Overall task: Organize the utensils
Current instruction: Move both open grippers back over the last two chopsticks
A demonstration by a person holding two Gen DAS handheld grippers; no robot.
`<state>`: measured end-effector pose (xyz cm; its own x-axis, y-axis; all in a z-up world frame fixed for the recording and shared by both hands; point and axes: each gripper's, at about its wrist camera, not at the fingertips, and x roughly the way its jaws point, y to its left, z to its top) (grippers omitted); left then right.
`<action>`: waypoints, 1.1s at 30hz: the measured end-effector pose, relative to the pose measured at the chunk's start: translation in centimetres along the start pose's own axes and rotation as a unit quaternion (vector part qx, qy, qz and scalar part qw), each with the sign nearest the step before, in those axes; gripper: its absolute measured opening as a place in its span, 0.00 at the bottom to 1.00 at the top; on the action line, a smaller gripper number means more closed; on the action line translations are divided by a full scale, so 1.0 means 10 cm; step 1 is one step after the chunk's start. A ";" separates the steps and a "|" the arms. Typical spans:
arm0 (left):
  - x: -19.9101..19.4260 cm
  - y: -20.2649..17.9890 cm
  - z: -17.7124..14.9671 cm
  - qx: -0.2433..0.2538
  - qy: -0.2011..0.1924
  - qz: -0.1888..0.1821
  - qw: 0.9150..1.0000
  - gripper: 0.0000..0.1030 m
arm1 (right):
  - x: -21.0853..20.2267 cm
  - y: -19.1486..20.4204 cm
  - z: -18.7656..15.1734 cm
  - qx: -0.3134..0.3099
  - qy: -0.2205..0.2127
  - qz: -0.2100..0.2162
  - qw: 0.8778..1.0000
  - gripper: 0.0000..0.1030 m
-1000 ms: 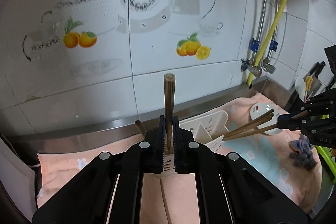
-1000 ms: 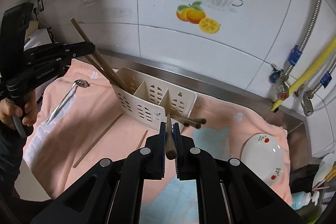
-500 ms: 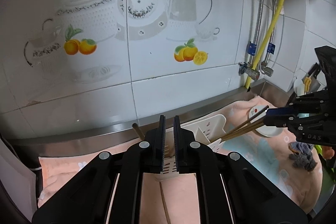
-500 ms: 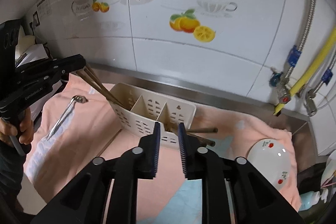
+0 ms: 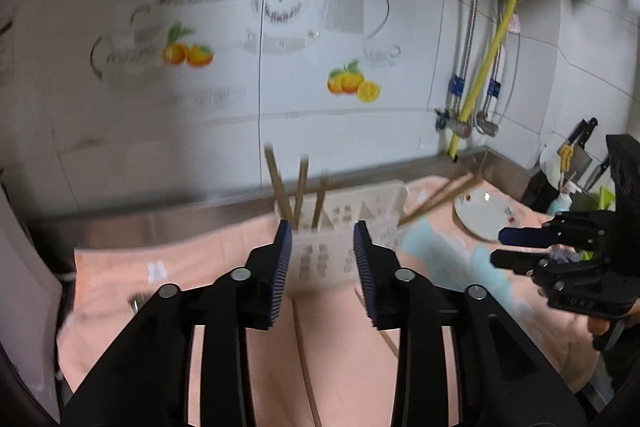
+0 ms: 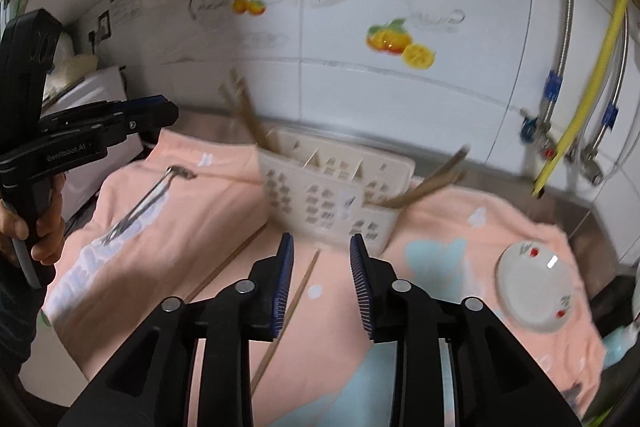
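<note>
A white perforated utensil caddy (image 6: 328, 183) stands on the pink towel; it also shows in the left wrist view (image 5: 340, 227). Several brown chopsticks (image 5: 296, 183) stand in its left compartment, and more chopsticks (image 6: 428, 183) lean out of its right end. Two loose chopsticks (image 6: 292, 299) lie on the towel in front of the caddy. A metal spoon (image 6: 148, 203) lies at the left. My left gripper (image 5: 322, 267) is open and empty just before the caddy. My right gripper (image 6: 322, 275) is open and empty above the loose chopsticks.
A white saucer with red fruit print (image 6: 536, 291) sits on the towel at the right. A steel ledge and tiled wall run behind the caddy. Pipes and a yellow hose (image 6: 576, 115) stand at the back right. Knives and bottles (image 5: 576, 163) crowd the far right corner.
Both grippers let go of their chopsticks into the caddy, opened wide, and pulled back from it. The chopsticks now rest in the caddy's end compartments.
</note>
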<state>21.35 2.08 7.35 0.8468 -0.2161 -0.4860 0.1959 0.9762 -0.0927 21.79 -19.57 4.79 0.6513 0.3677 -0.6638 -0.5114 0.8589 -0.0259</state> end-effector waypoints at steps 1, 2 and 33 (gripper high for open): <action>-0.01 0.01 -0.09 -0.002 0.004 0.002 1.000 0.38 | 0.03 0.04 -0.08 0.002 0.002 0.002 1.000 0.30; -0.01 0.02 -0.18 -0.004 0.009 0.005 1.000 0.39 | 0.07 0.08 -0.16 0.006 0.007 0.005 1.000 0.30; 0.04 0.49 -1.51 -0.105 0.098 0.064 0.988 0.81 | 0.78 0.49 -1.34 0.089 0.089 0.018 0.992 0.32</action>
<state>15.18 7.08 -6.38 0.7422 -0.1031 -0.6622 -0.0317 0.9816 -0.1884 16.88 -17.30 -10.51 0.5165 0.3442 -0.7840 -0.4152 0.9015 0.1223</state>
